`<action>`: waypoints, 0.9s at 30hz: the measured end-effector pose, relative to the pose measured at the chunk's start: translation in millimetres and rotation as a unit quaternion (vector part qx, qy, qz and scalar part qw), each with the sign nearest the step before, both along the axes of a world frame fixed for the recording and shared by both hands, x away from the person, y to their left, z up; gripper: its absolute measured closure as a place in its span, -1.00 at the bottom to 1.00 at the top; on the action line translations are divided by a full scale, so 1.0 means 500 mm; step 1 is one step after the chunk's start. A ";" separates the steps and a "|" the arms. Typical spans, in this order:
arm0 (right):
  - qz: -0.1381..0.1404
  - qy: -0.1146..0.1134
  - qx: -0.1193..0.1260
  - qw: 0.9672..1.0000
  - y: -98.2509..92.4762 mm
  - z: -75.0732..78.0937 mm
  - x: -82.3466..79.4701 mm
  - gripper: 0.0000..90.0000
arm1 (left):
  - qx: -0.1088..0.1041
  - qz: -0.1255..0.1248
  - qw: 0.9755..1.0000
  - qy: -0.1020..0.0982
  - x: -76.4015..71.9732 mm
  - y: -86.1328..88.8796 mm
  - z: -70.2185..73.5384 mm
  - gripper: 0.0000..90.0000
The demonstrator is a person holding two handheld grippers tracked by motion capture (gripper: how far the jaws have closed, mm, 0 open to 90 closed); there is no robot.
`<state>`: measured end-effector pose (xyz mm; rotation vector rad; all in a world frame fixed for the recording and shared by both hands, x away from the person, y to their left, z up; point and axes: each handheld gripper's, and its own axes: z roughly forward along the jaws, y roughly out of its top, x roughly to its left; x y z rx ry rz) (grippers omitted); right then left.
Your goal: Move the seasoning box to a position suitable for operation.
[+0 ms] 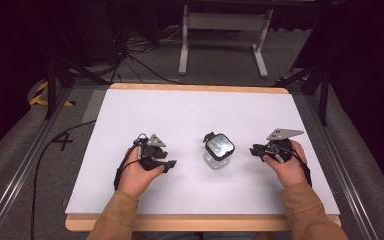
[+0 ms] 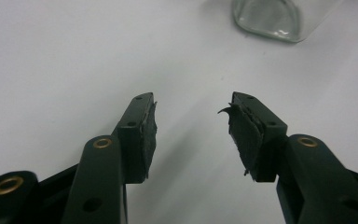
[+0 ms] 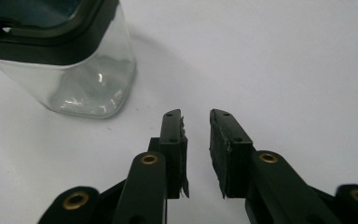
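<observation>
The left gripper (image 2: 191, 128) has its jaws spread wide over bare white tabletop, nothing between them, the rubber on one pad (image 2: 242, 133) frayed and peeling at its edge. The right gripper (image 3: 196, 149) has its jaws apart by a narrow gap, also empty. Between the two tools stands a square clear glass jar (image 1: 218, 151) with a black-rimmed lid, upright on the white table (image 1: 180, 115); from the right gripper view it sits near and off to one side of the jaws, untouched. It looks empty, though glare makes that uncertain. Each hand, the left hand (image 1: 136, 176) and right hand (image 1: 290, 169), rests on the table, tan sleeves behind.
</observation>
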<state>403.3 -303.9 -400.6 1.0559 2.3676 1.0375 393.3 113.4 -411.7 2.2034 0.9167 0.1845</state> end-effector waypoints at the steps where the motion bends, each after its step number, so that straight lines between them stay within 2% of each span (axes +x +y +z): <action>1: -0.004 0.001 0.003 1.000 -0.005 -0.001 0.001 0.67 | -0.007 -0.004 1.000 0.001 0.001 -0.001 0.003 0.12; 3: -0.005 -0.008 0.000 1.000 -0.018 -0.001 0.003 0.78 | -0.001 -0.007 1.000 -0.004 0.003 -0.002 0.005 0.10; 6: 0.001 -0.005 0.018 1.000 -0.024 -0.004 0.004 0.86 | -0.001 -0.008 1.000 -0.004 0.004 -0.002 0.006 0.09; 11: 0.013 -0.003 0.026 1.000 -0.022 -0.009 0.005 0.94 | -0.007 -0.005 1.000 -0.011 0.004 -0.004 0.012 0.05; 12: 0.019 -0.005 0.042 0.999 -0.021 -0.014 0.004 0.99 | -0.009 -0.008 1.000 -0.012 0.003 -0.004 0.015 0.02; 14: 0.023 -0.005 0.049 0.999 -0.020 -0.015 0.004 0.99 | -0.010 -0.009 1.000 -0.017 0.003 -0.005 0.017 0.01; 17: 0.039 -0.011 0.055 0.998 -0.010 -0.018 0.004 0.99 | -0.013 -0.017 1.000 -0.023 0.001 -0.004 0.020 -0.04; 19: 0.052 -0.013 0.052 0.997 0.001 -0.018 0.007 0.99 | -0.021 -0.019 0.999 -0.019 -0.005 0.000 0.020 -0.08; 21: 0.055 -0.011 0.048 0.997 0.010 -0.018 0.011 0.99 | -0.015 -0.031 0.999 -0.018 -0.012 0.010 0.024 -0.12; 23: 0.059 -0.012 0.048 0.997 0.019 -0.018 0.016 1.00 | -0.015 -0.029 0.999 -0.019 -0.017 0.016 0.027 -0.12; 25: 0.069 -0.012 0.052 0.996 0.029 -0.019 0.023 1.00 | -0.020 -0.017 1.000 -0.016 -0.032 0.028 0.032 -0.14; 27: 0.073 -0.008 0.059 0.996 0.034 -0.021 0.026 0.99 | -0.020 -0.020 0.999 -0.015 -0.036 0.031 0.032 -0.15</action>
